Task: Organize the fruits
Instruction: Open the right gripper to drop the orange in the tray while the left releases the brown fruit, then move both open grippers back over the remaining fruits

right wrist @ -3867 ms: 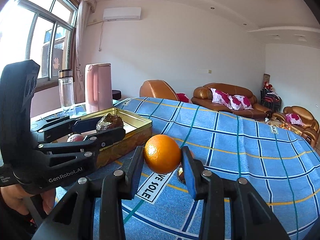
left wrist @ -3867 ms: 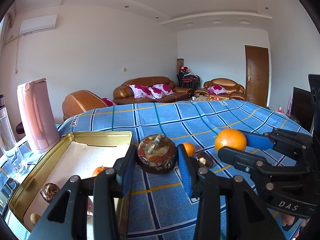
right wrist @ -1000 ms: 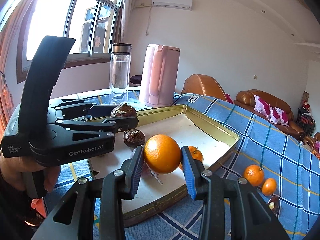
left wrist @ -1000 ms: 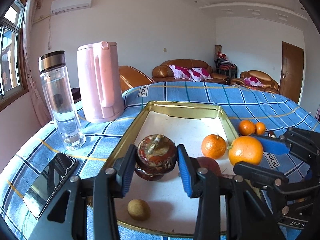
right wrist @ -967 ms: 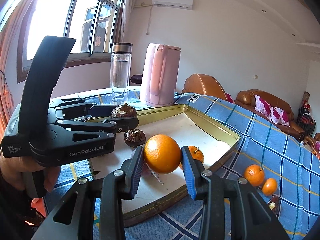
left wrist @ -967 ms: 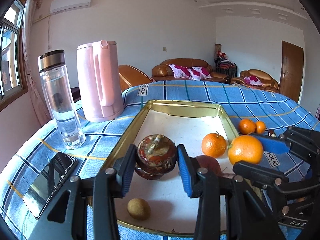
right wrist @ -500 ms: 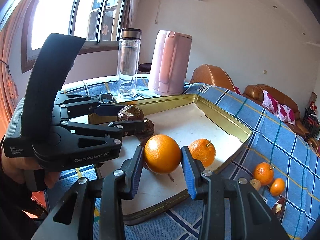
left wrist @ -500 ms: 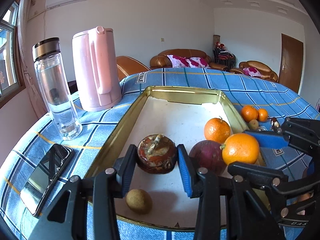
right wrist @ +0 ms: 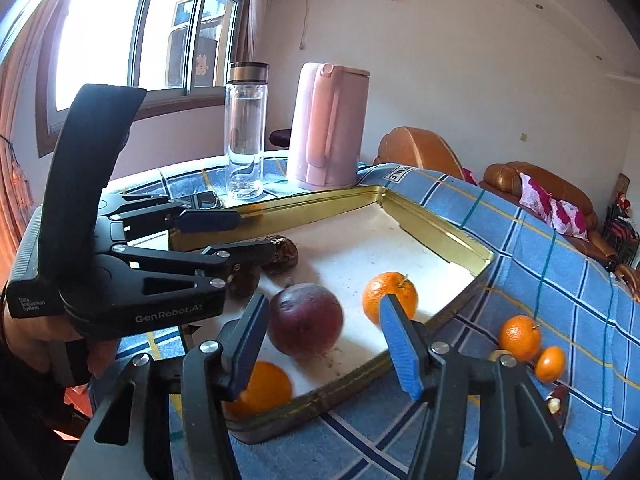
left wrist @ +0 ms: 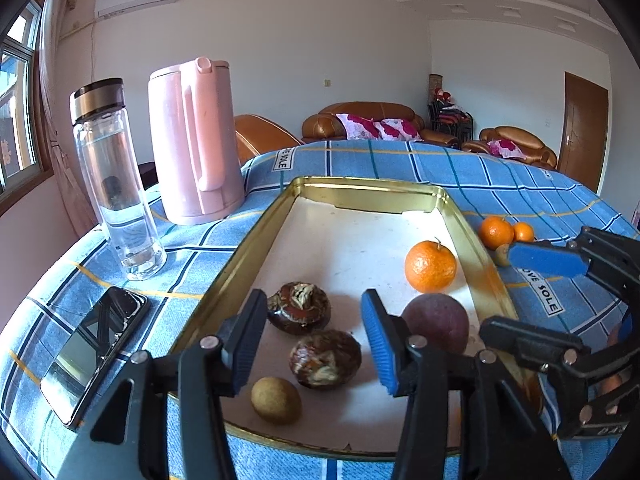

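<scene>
A gold tray [left wrist: 264, 240] [right wrist: 440, 228] lies on the blue checked cloth. In it lie two brown mangosteens [left wrist: 299, 308] [left wrist: 325, 358], a purple fruit [left wrist: 436, 322] [right wrist: 306, 318], a small orange [left wrist: 430, 266] [right wrist: 390, 292], a small brown fruit [left wrist: 276, 400] and a large orange [right wrist: 264, 390] in the near corner. My left gripper [left wrist: 316, 340] is open and empty just above the mangosteens. My right gripper [right wrist: 322, 344] is open and empty above the large orange and purple fruit.
A pink kettle [left wrist: 196, 140] and a glass bottle [left wrist: 114, 176] stand left of the tray, with a phone [left wrist: 96, 352] lying near them. Two small oranges [right wrist: 520, 338] [right wrist: 550, 364] and other small fruit lie on the cloth right of the tray.
Both grippers have opened. The left one has let go of its mangosteen and the right one of its large orange; both fruits now lie in the tray.
</scene>
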Action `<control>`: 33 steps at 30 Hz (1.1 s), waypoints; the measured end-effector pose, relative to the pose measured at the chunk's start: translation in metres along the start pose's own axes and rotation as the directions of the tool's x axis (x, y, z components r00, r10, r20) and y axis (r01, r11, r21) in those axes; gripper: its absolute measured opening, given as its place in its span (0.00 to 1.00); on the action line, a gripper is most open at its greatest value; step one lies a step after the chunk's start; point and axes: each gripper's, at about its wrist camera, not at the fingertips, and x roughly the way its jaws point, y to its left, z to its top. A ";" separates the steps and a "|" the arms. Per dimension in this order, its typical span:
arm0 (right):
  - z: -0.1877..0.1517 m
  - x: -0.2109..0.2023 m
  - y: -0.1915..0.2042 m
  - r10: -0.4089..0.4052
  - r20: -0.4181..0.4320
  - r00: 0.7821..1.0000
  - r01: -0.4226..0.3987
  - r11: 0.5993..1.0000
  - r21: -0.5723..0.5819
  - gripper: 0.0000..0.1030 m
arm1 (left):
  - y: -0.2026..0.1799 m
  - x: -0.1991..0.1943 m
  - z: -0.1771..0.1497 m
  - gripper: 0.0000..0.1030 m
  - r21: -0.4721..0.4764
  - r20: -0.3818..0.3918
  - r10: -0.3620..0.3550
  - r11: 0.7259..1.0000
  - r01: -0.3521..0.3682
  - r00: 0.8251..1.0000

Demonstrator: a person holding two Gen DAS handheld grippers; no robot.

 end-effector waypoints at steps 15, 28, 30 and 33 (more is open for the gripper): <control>-0.046 -0.049 -0.143 -0.299 -0.102 0.949 0.316 0.894 0.319 0.58 | -0.100 -0.018 0.024 0.76 0.099 0.068 -0.171 0.981 0.164 0.983; -0.060 -0.017 -0.172 -0.182 -0.242 0.953 0.267 0.884 0.385 0.58 | -0.155 0.012 0.039 0.95 0.161 0.050 -0.144 0.978 0.134 0.988; -0.064 -0.007 -0.174 -0.151 -0.296 0.943 0.262 0.885 0.385 0.55 | -0.152 0.020 0.039 0.95 0.144 0.031 -0.133 0.981 0.127 0.991; -0.069 -0.001 -0.180 -0.102 -0.322 0.941 0.238 0.877 0.417 0.40 | -0.151 0.025 0.040 0.95 0.130 0.019 -0.142 0.982 0.138 0.990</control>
